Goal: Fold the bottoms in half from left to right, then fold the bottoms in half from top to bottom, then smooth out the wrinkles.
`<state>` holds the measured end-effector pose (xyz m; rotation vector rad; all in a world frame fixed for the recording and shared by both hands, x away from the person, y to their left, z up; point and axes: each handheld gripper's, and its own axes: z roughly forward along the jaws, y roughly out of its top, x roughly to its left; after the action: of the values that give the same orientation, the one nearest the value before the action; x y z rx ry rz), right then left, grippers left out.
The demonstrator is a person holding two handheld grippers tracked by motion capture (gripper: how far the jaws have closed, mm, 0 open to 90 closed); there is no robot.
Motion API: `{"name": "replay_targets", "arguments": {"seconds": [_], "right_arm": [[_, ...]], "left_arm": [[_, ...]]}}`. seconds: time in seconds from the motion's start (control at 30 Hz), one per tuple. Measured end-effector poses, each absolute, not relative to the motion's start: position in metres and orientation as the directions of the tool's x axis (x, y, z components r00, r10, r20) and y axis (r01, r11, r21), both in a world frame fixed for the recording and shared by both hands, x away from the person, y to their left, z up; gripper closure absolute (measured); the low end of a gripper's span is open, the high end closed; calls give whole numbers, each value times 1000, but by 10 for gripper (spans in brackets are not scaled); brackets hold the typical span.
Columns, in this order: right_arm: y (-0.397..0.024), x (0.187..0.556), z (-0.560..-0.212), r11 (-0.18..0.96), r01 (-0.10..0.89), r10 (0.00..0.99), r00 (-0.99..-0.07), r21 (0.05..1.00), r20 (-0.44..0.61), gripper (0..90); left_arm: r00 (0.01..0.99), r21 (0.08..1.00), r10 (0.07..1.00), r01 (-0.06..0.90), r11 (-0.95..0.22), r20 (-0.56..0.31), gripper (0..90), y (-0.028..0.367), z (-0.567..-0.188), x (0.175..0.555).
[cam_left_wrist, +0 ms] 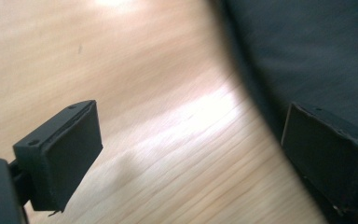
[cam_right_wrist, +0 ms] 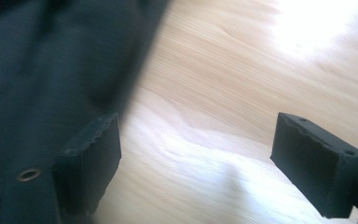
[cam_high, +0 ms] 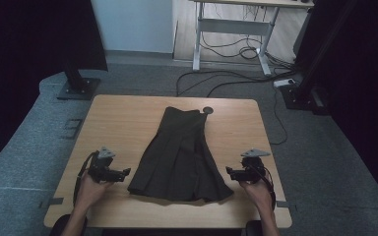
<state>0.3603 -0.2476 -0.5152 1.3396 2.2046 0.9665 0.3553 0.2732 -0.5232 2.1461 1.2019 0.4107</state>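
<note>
A dark pleated skirt (cam_high: 179,157) lies flat in the middle of the wooden table (cam_high: 123,118), waist toward the far edge, hem toward me. My left gripper (cam_high: 126,172) hovers just left of the hem's left corner, jaws wide apart with bare wood between them; the skirt's edge (cam_left_wrist: 307,60) runs past its right-hand jaw. My right gripper (cam_high: 229,171) sits just right of the hem's right corner, open too, with the skirt (cam_right_wrist: 51,70) behind its left-hand jaw and nothing held. Both point inward at the cloth.
A small dark round disc (cam_high: 207,110) sits in the table near the far edge, by the waistband. Beyond the table are a stand base (cam_high: 77,88) on the left, floor cables (cam_high: 226,81), and a desk frame (cam_high: 234,29).
</note>
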Motion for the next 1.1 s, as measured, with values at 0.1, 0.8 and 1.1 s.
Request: {"name": "replay_targets", "arguments": {"seconds": [0.1,0.8,1.1], "right_arm": [[-256,365,-529,304,640,892,-451,706,24,135],[-261,372,-557,288,635,907,-421,717,8,0],[-261,372,-557,287,635,907,-420,717,9,0]], "left_arm": [[535,645,845,655,-394,-27,26,274,-535,359],[542,658,840,635,-405,-6,0,273,-548,363],[539,658,842,637,-402,-7,0,274,-548,363]]}}
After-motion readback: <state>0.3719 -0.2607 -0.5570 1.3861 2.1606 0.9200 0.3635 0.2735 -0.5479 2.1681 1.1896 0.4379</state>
